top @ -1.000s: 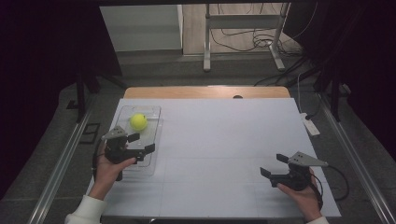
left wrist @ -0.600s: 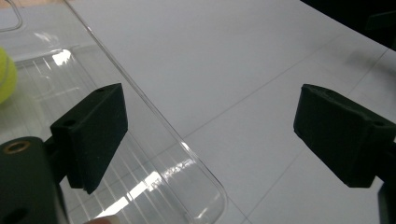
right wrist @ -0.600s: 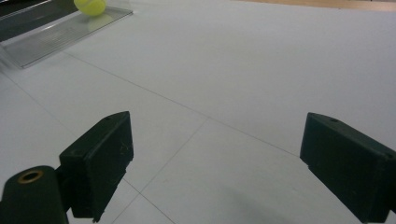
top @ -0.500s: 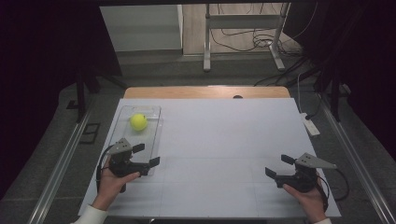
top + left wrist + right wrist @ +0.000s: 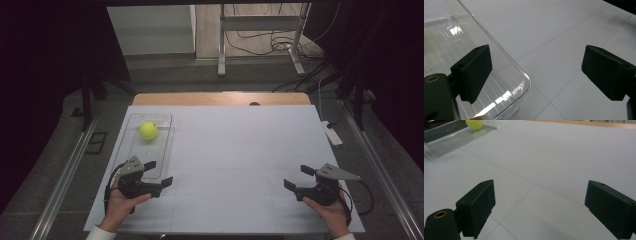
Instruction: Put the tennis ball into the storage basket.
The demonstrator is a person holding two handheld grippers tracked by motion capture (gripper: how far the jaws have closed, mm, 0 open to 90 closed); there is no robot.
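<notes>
Fuzzy yellow ball [image 5: 148, 130] in clear, ribbed, round-cornered plastic tray [image 5: 162, 150].

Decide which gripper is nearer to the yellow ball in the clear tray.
Left. The left gripper sits at the near end of the tray holding the ball; the right gripper is far across the table.

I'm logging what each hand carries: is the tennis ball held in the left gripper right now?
No. In the high view the tennis ball lies in the clear tray, apart from the open left gripper.
</notes>
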